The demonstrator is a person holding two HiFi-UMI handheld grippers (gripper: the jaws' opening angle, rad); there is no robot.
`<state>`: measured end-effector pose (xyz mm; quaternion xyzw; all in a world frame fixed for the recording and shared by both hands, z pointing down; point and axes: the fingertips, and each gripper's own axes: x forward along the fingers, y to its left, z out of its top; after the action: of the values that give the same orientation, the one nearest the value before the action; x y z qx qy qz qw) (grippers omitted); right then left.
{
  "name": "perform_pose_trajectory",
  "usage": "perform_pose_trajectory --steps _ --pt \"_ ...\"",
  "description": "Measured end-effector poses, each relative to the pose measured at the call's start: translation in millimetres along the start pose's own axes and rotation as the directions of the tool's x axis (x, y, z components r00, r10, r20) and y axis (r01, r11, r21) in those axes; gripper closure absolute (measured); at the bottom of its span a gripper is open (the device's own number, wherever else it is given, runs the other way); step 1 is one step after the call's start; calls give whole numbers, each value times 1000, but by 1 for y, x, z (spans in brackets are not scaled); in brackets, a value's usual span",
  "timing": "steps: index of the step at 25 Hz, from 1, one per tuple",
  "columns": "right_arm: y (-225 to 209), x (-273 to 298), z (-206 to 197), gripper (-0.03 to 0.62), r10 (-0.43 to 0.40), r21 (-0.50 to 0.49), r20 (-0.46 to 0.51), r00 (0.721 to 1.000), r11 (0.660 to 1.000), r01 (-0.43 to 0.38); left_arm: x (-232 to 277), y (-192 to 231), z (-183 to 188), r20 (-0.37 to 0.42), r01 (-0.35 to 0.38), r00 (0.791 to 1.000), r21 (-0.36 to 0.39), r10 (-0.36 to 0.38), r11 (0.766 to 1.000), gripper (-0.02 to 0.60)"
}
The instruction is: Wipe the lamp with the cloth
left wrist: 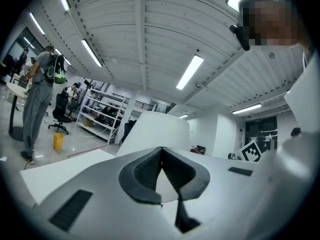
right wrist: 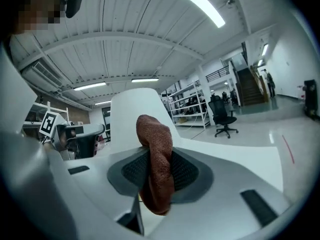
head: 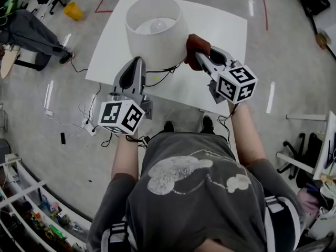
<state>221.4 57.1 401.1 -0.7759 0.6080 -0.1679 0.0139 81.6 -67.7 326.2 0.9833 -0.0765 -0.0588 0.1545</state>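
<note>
The right gripper's (right wrist: 156,170) dark ribbed pads (right wrist: 186,171) were pinched narrowly on the cloth (right wrist: 155,154), a rust-brown piece of coarse, knitted weave, bunched into a thick fold that bulged above the jaws and hung a little below them. The left gripper (left wrist: 161,153) had its jaws drawn together at the tips, the textured pads (left wrist: 142,170) meeting in a narrow wedge with nothing between them.

The lamp (head: 157,34) stood on the white rectangular table (head: 223,33), toward its near left corner. Its shade was smooth, white and drum-like, flaring slightly downward, open at the top with a pale bulb showing inside. The held cloth looked pressed against the shade's lower right side. The left gripper's tips sat just beside the shade's lower left, over the table's near edge. A thin black cable (head: 160,78) looped on the table under the shade, between the two grippers. Each gripper carried a cube (head: 122,117) with black-and-white square markers at its rear
</note>
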Motion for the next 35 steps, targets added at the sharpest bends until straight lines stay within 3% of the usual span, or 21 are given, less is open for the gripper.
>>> perform_pose_trajectory --steps 8,17,22,27,33,35 --pt "-32 -5 -36 497 141 13 -115 983 990 -141 -4 -39 -33 2 -174 985 13 174 985 574" --pt "-48 -11 22 497 289 -61 -66 955 954 -293 0 -70 -16 98 -317 946 70 310 946 574" --pt "-26 -1 70 497 350 -120 -16 936 929 -350 10 -82 9 144 -325 940 109 308 939 574" --pt "-4 12 103 497 356 -172 25 934 922 -346 16 -86 24 176 -292 947 111 271 950 574" --pt "-5 18 103 497 324 -184 5 946 930 -318 21 -88 19 165 -248 959 96 230 964 574" --pt "-8 17 97 497 318 -162 2 948 936 -313 22 -90 17 145 -241 964 130 222 962 574"
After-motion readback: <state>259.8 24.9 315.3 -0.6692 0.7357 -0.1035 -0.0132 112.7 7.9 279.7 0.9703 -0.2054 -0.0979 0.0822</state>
